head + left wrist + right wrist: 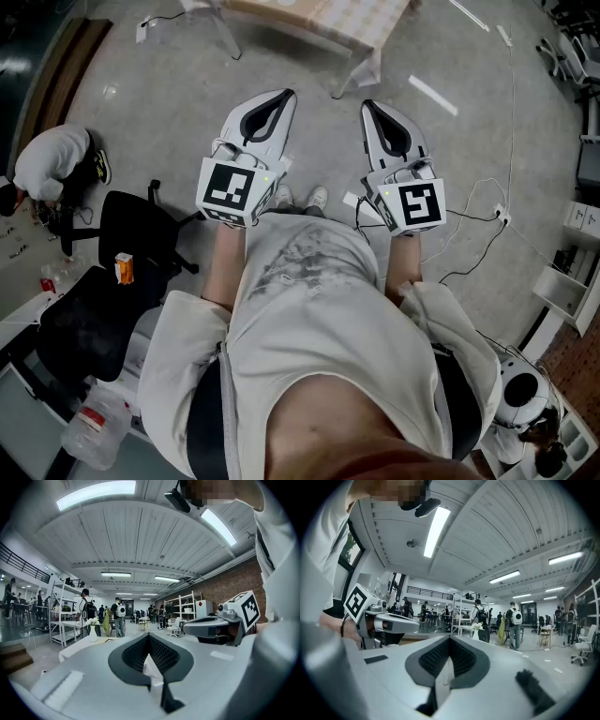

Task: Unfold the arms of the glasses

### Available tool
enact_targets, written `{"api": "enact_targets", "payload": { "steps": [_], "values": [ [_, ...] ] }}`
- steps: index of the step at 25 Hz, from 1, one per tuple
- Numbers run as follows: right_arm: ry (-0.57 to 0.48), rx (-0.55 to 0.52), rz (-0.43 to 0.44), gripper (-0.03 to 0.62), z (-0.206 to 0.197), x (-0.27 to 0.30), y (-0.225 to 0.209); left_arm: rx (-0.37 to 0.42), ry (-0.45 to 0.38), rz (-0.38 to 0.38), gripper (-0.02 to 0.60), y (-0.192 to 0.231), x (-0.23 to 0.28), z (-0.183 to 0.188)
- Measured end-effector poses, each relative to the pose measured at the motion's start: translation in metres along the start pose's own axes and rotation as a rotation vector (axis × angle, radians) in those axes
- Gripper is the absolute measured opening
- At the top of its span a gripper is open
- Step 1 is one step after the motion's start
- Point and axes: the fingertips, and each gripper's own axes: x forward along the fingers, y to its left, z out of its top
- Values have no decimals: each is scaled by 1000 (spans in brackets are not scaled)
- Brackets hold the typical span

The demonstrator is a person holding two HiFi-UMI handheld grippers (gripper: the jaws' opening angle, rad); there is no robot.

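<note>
1. The person stands over a grey floor (469, 141) and holds both grippers out level in front of the torso, side by side and apart from each other.
2. The left gripper (287, 94) has its fingers (136, 652) pressed together, the dark ribbed pads meeting in a closed seam, and nothing is between them.
3. The right gripper (367, 105) looks the same: its fingers (465, 656) are closed flat on each other and are empty.
4. The glasses show in none of the three views.
5. In the head view a table (328, 21) with a pale checked cloth stands ahead of the grippers, well beyond their tips.
6. To the person's left is a black office chair (131, 234) with a small orange carton (123, 268) lying on its seat. Further left, another person (52, 159) crouches on the floor.
7. A thin cable (473, 248) trails over the floor to the person's right.
8. The two gripper views look out level into a large hall with shelving racks (187, 605), a brick wall (225, 585), long ceiling lights (96, 494) and several standing people with backpacks (120, 610).
9. A white vase of flowers (93, 632) stands on a white-covered table just past the left gripper's tips.
</note>
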Motion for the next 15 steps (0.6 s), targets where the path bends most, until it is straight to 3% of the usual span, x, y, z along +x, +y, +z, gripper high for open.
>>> {"api": "enact_targets", "payload": {
  "steps": [8,15],
  "values": [
    [-14,-13,-22,17,2,1,-6,-11,-21,4,9,4,3,2],
    [-28,-28,10,17,3,-7,-8,5,-16,79,9,-1,0,2]
  ]
}}
